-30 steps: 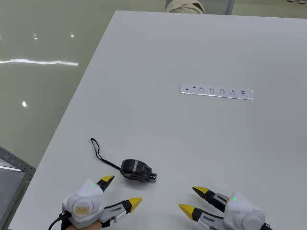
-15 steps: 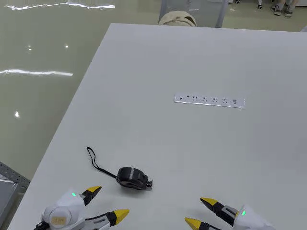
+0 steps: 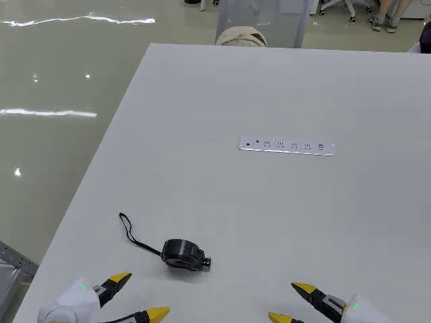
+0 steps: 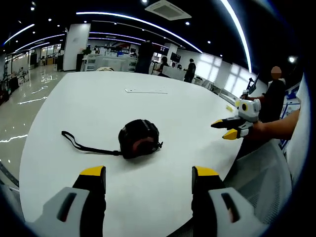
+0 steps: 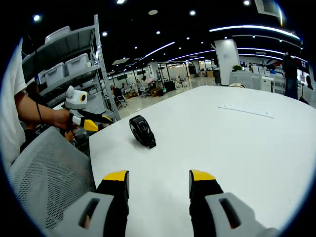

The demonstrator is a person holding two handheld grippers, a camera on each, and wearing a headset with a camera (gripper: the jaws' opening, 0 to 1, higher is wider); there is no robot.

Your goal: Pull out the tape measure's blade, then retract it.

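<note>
So the tape measure (image 3: 184, 254) is sitting on the white desk (image 3: 269, 87) near its front-left corner, blade all the way in. In the head view the little hook end pokes out at its 3 o'clock side. Its black wrist strap (image 3: 131, 232) trails off across the desk toward 10 o'clock.

The left tongs (image 3: 139, 295) are down at the bottom edge of the head view. The tape measure is at roughly 1 o'clock from them, near but not touching. The right tongs (image 3: 289, 302) are further off, with the tape measure at about 10 o'clock from them. Both sets of tongs are spread wide with nothing between the yellow tips.

In the left gripper view the tape measure (image 4: 139, 139) sits straight ahead at 12 o'clock, just past the gap in the tongs (image 4: 149, 172), and the right tongs (image 4: 226, 128) are over at 3 o'clock. In the right gripper view the tape measure (image 5: 142, 131) is ahead at about 11 o'clock.

There's a white power strip (image 3: 286, 146) further up the desk, well away, around 1 o'clock from the tape measure.

Compared with a second ago, the headset has tipped, so everything sits lower in the picture. The tape measure hasn't budged relative to the power strip. Both tongs have slid back toward the person, so the gap to the tape measure is a bit bigger on each side.
</note>
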